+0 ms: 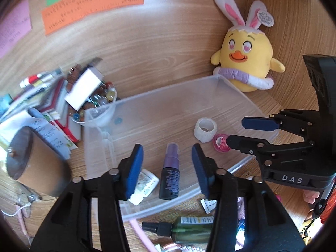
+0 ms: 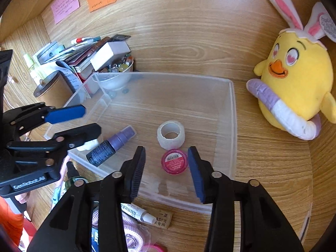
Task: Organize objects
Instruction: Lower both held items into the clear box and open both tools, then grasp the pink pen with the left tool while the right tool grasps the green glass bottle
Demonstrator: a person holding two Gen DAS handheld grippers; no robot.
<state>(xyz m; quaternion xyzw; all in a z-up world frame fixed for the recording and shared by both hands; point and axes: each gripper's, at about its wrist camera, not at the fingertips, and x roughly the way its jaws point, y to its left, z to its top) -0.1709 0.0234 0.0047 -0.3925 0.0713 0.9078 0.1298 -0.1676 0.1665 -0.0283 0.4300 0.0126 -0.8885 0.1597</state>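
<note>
purple spray bottle (image 1: 169,174) looks light and slick; i'd pinch its dark body. left gripper (image 1: 167,166) and right gripper (image 2: 166,163) both part-open, holding nothing.

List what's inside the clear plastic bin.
Inside the clear bin: purple spray bottle, white tape roll, pink jar, and a white packet partly hidden by the left gripper.

A purple spray bottle (image 1: 169,173) lies on its side in the clear bin (image 1: 229,84), between the left fingers (image 1: 134,168) without touching either. A pink jar (image 2: 174,161) sits between the right fingers (image 2: 138,168), label up, pads clear of it. A white tape roll (image 2: 171,134) rests just beyond the jar.
</note>
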